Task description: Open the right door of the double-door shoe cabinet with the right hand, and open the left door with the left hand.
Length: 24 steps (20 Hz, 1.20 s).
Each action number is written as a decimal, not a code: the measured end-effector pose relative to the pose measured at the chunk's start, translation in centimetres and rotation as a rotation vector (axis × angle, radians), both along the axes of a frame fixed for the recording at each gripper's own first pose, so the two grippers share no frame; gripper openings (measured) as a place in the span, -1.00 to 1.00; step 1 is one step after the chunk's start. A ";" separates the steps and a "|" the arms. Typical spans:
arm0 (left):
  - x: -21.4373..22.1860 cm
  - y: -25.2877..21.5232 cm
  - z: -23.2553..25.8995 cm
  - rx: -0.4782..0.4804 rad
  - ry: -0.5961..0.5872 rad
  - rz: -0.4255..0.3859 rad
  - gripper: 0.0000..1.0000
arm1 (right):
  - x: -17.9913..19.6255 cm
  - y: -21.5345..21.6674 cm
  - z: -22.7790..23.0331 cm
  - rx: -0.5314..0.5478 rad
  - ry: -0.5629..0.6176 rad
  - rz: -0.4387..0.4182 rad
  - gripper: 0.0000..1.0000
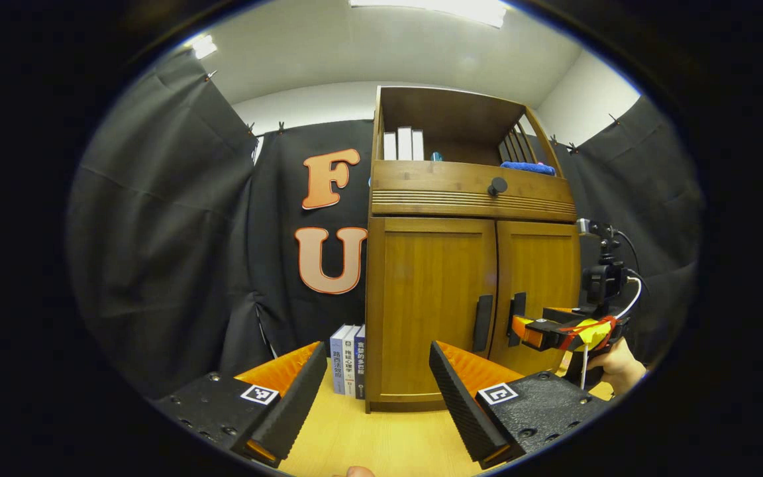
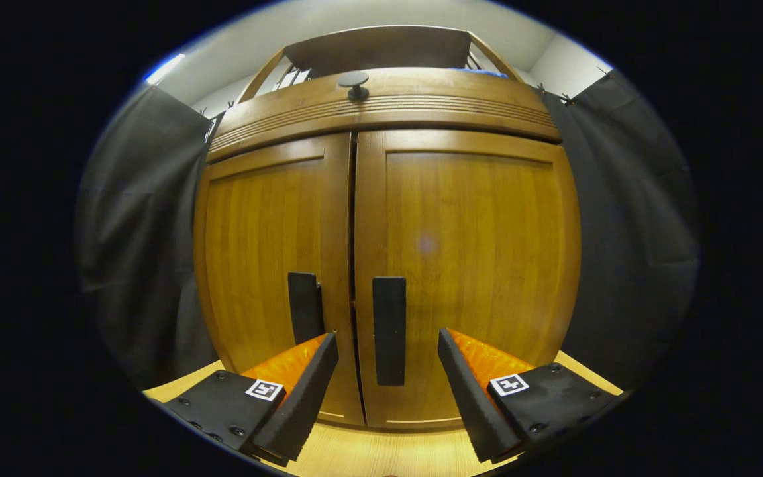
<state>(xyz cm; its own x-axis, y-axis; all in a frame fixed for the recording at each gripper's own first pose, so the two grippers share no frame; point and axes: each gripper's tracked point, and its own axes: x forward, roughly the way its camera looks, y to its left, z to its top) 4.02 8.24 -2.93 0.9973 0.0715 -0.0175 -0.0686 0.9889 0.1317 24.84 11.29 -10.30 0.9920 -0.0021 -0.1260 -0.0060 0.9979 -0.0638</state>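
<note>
In the left gripper view the cabinet (image 1: 467, 265) stands on the table (image 1: 381, 440), both doors shut. The left gripper (image 1: 378, 391) hangs back from it, fingers wide apart and holding nothing, aimed at the left door (image 1: 431, 305). Off to the right the right gripper (image 1: 540, 331), held by a hand (image 1: 613, 364), is level with the right handle (image 1: 517, 318), close to touching it

In the right gripper view the right gripper (image 2: 388, 391) has its fingers apart either side of the right handle (image 2: 389, 331), not yet pressing it. The left handle (image 2: 305, 308) sits just beside. The step in hand looks like gripping the right door (image 2: 467, 265); next the fingers should close on the handle and pull outward, then the left gripper must advance to its own handle
</note>
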 end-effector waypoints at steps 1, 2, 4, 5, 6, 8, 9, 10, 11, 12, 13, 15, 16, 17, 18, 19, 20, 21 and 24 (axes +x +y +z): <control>0.1 0.2 -0.2 0.000 0.001 0.004 0.89 | 0.6 -0.1 -0.5 0.001 0.007 -0.006 0.97; 0.3 0.3 -0.4 0.000 0.005 0.006 0.89 | 1.1 -0.2 -0.9 0.002 0.011 -0.010 0.97; 0.8 0.4 -1.0 -0.002 0.016 0.003 0.89 | 1.9 -0.5 -1.3 0.001 0.011 -0.020 0.82; 1.0 0.5 -1.2 -0.007 0.018 0.003 0.89 | 2.3 -0.6 -1.5 0.002 0.014 -0.021 0.77; 1.1 0.7 -1.3 -0.011 0.019 0.005 0.83 | 2.7 -0.7 -1.8 0.003 0.019 -0.024 0.72; 1.2 0.9 -1.4 -0.014 0.017 0.009 0.89 | 3.4 -0.6 -2.1 0.009 0.028 -0.019 0.53; 1.3 1.1 -1.5 -0.014 0.017 0.013 0.89 | 3.6 -0.6 -2.2 0.010 0.030 -0.020 0.47; 1.4 1.2 -1.6 -0.013 0.017 0.017 0.83 | 3.6 -0.5 -2.3 0.010 0.033 -0.015 0.40; 1.5 1.3 -1.7 -0.015 0.019 0.020 0.83 | 3.8 -0.4 -2.4 0.011 0.033 -0.015 0.34; 1.5 1.5 -1.9 -0.018 0.021 0.022 0.83 | 3.5 -0.4 -2.4 0.014 0.036 -0.017 0.28; 1.6 1.5 -2.0 -0.021 0.023 0.023 0.83 | 3.9 -0.5 -2.4 0.013 0.033 -0.018 0.21; 1.5 1.6 -2.1 -0.027 0.025 0.027 0.83 | 3.9 -0.6 -2.2 0.013 0.029 -0.028 0.08; 1.4 1.7 -2.1 -0.029 0.026 0.028 0.89 | 3.9 -0.7 -2.3 0.016 0.031 -0.026 0.02; 1.4 1.7 -2.1 -0.030 0.026 0.030 0.83 | 3.9 -0.7 -2.4 0.017 0.033 -0.025 -0.05; 1.3 1.7 -2.0 -0.031 0.026 0.030 0.89 | 3.9 -0.8 -2.4 0.022 0.032 -0.024 -0.16; 1.2 1.6 -2.0 -0.033 0.025 0.029 0.89 | 3.9 -0.9 -2.4 0.033 0.030 -0.026 -0.10; 0.9 1.5 -2.0 -0.037 0.023 0.028 0.89 | 3.7 -0.9 -2.5 0.037 0.033 -0.029 -0.10; 0.8 1.6 -2.0 -0.041 0.023 0.031 0.89 | 3.5 -1.0 -2.4 0.039 0.035 -0.028 -0.10; 0.3 1.8 -2.0 -0.049 0.029 0.042 0.89 | 2.4 -1.0 -2.3 0.042 0.050 -0.022 -0.22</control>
